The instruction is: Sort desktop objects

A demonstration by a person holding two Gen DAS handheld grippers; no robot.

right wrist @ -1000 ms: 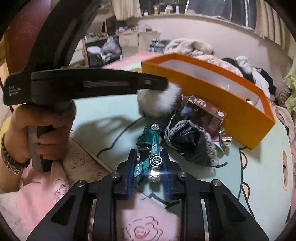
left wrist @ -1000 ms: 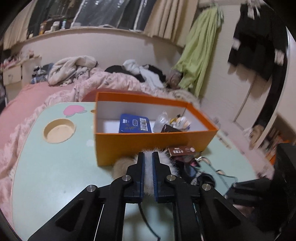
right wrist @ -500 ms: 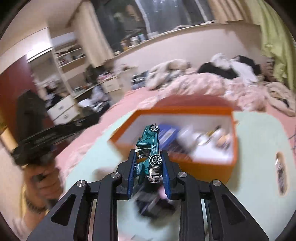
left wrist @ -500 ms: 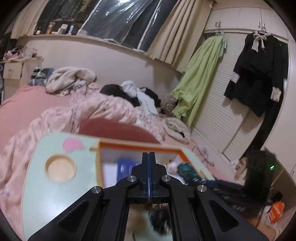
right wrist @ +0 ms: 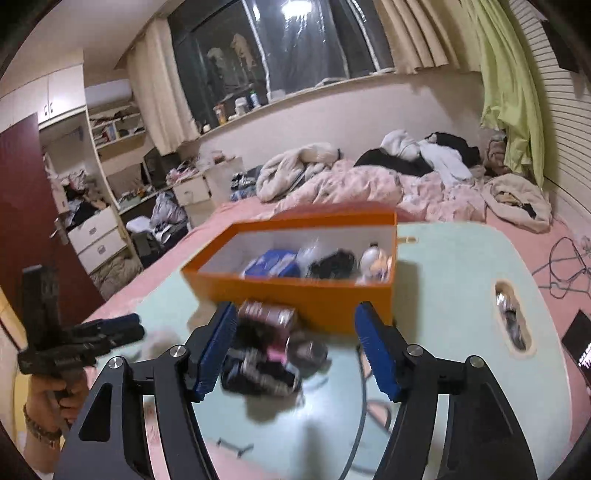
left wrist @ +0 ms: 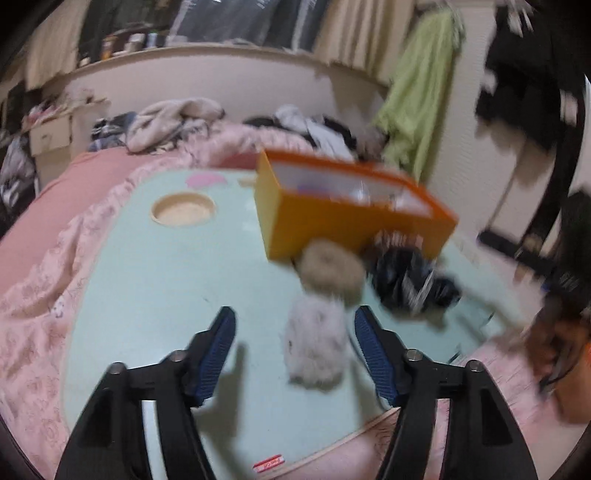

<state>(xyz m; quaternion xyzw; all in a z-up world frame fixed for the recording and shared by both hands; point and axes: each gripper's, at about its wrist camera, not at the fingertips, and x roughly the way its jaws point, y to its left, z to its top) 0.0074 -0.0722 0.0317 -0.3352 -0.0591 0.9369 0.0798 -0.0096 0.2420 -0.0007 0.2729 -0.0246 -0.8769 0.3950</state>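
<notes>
The box point(right wrist: 295, 295) is sitting on the table point(right wrist: 443, 266); the fluffy earmuffs point(left wrist: 317, 343) are lying just before it, beside the dark bundle point(left wrist: 410, 280).

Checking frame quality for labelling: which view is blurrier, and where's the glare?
Left wrist: heavy motion blur; orange box, furry pompoms and dark cloth all smeared, gripper fingers sharper. Right wrist: room and box interior fairly sharp, only the pile of items near the fingers blurred; lamp glare on the window. Both show fisheye bending.
</notes>
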